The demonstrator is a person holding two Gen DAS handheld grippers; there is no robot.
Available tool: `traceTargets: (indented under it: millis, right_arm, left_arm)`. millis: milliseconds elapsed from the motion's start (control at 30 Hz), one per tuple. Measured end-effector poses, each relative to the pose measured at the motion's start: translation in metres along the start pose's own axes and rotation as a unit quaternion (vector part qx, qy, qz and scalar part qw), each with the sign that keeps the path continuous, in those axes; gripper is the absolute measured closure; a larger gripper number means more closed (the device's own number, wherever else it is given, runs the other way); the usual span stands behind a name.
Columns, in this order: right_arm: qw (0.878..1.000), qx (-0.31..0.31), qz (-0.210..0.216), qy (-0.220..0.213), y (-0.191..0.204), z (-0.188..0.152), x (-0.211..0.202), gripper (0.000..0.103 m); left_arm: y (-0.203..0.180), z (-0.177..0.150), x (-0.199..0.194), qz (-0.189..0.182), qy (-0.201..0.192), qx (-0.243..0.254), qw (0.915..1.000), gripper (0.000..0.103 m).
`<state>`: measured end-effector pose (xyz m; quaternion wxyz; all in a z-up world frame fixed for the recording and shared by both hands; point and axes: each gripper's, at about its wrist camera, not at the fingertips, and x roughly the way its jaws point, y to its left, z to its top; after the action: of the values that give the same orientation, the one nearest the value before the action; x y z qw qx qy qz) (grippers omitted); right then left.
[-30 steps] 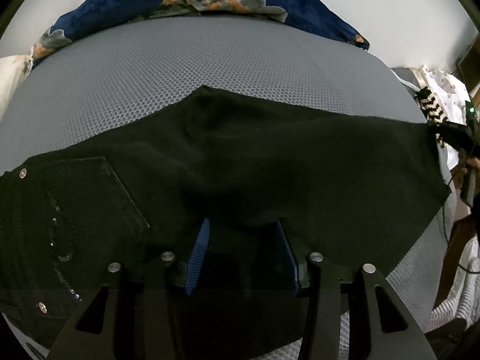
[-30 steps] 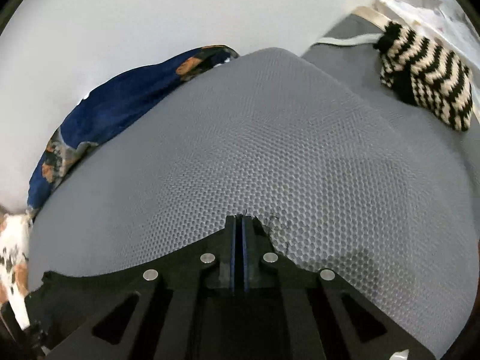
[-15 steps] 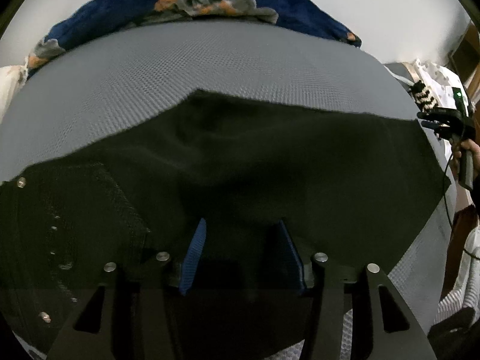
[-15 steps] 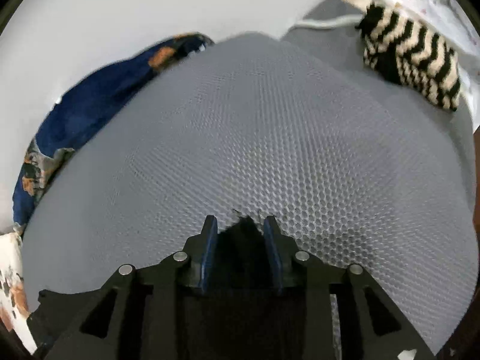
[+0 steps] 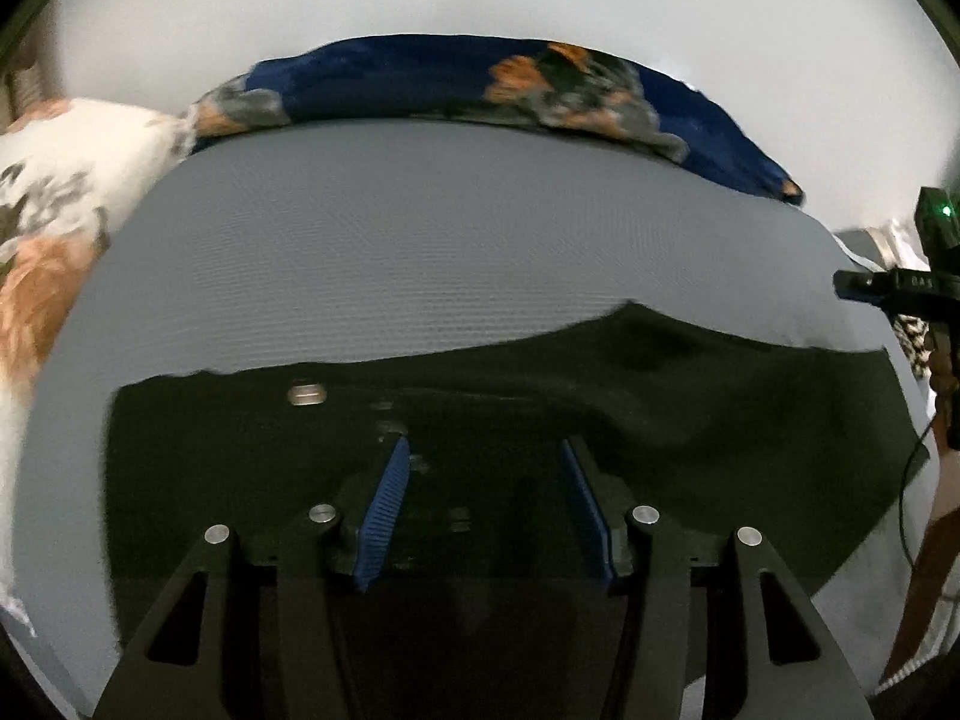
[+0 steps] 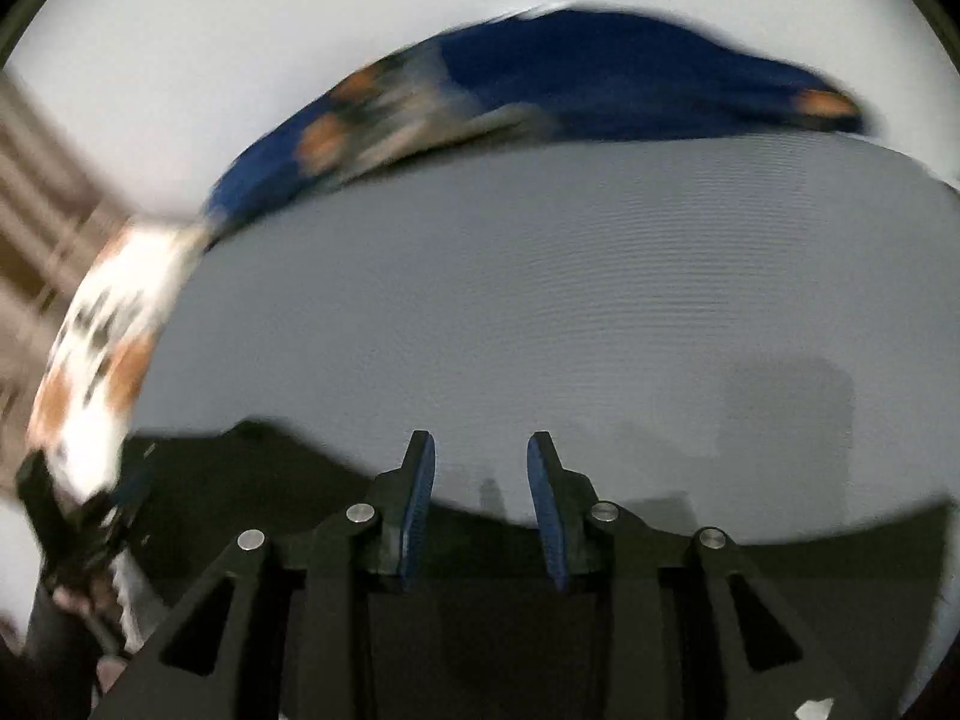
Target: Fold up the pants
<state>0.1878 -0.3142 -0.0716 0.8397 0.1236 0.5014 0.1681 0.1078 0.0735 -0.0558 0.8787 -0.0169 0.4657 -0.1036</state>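
Black pants point(image 5: 690, 414) lie folded flat on a grey mesh bed surface point(image 5: 420, 252); a metal button point(image 5: 306, 394) shows near their far edge. My left gripper point(image 5: 485, 450) is open and empty, hovering low over the pants. My right gripper point(image 6: 482, 449) is open and empty, its tips over the grey surface just past the pants' far edge point(image 6: 252, 480). The right gripper also shows in the left wrist view point(image 5: 888, 285), above the pants' right end. The left gripper shows at the lower left of the right wrist view point(image 6: 78, 516).
A dark blue floral cloth point(image 5: 480, 84) lies along the bed's far edge against a white wall. A white and orange floral fabric point(image 5: 54, 192) lies at the left. A striped item point(image 5: 915, 336) sits at the right edge.
My right gripper opened and let go of the pants, then swung left. My left gripper pulled back and turned left; more of the bed and the white floral fabric are in view.
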Motion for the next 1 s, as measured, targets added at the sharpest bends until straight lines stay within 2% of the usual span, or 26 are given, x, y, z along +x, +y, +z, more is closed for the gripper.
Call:
traceTargets:
  millis: [67,167,300,533,567,633,700,800,1000]
  right_arm:
    - [0.998,-0.029,0.048,0.035,0.040,0.010,0.029,0.072]
    - [0.991,-0.049,0.098,0.075,0.083,0.019,0.064,0.072]
    - [0.982,-0.091,0.122,0.115,0.130,0.025,0.100,0.072]
    - [0.961,-0.147,0.138,0.187,0.167,0.024,0.146,0.071]
    - [0.961,-0.152,0.133,0.188,0.167,0.025,0.149,0.071]
    - [0.960,-0.168,0.135,0.181,0.174,0.027,0.150,0.087]
    - [0.963,-0.174,0.128,0.165,0.177,0.033,0.143,0.091]
    - [0.966,-0.180,0.113,0.149,0.176,0.032,0.141,0.093]
    - [0.977,-0.152,0.088,0.125,0.169,0.034,0.156,0.093]
  left_arm:
    - [0.018,-0.001,-0.003,0.012,-0.001,-0.010,0.9999,0.050]
    - [0.040,-0.004,-0.006,0.019,-0.003,-0.025,0.9995,0.050]
    - [0.052,-0.008,-0.009,0.018,-0.003,-0.028,0.9994,0.050]
    - [0.063,-0.015,-0.005,0.008,0.002,-0.041,0.9991,0.050]
    - [0.063,-0.015,-0.004,0.007,0.002,-0.039,0.9992,0.050]
    - [0.064,-0.015,-0.004,0.004,0.003,-0.040,0.9992,0.050]
    - [0.066,-0.014,-0.004,-0.003,0.001,-0.042,0.9991,0.050]
    - [0.068,-0.016,-0.003,-0.008,0.001,-0.046,0.9989,0.050]
    - [0.065,-0.016,-0.002,-0.001,0.004,-0.028,0.9996,0.050]
